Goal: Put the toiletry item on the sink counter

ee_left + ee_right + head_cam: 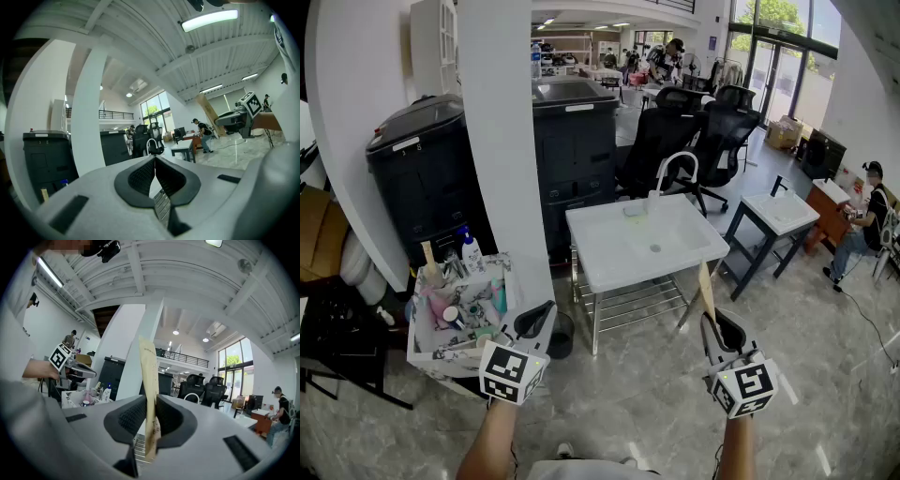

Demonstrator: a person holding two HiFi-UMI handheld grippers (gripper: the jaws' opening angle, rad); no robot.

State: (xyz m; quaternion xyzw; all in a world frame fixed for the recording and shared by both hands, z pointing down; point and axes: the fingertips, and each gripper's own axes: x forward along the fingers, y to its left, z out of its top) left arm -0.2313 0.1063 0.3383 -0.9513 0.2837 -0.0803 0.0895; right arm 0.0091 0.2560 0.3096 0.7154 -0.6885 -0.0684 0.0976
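Packet [150, 376] of tan paper, flat and long (print on it too small for me to read), stood upright in the jaws of my right claw [715, 326], which was clamped on it. It hung in the air near the front right corner of the white sink counter [609, 253], not touching it. My left claw [154, 174] was closed with nothing in it, just beside a white bin [422, 361] crowded with bottles and tubes.

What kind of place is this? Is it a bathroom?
Probably a big open office or lab, not a bathroom: black office chairs and a freestanding white sink on a metal frame.
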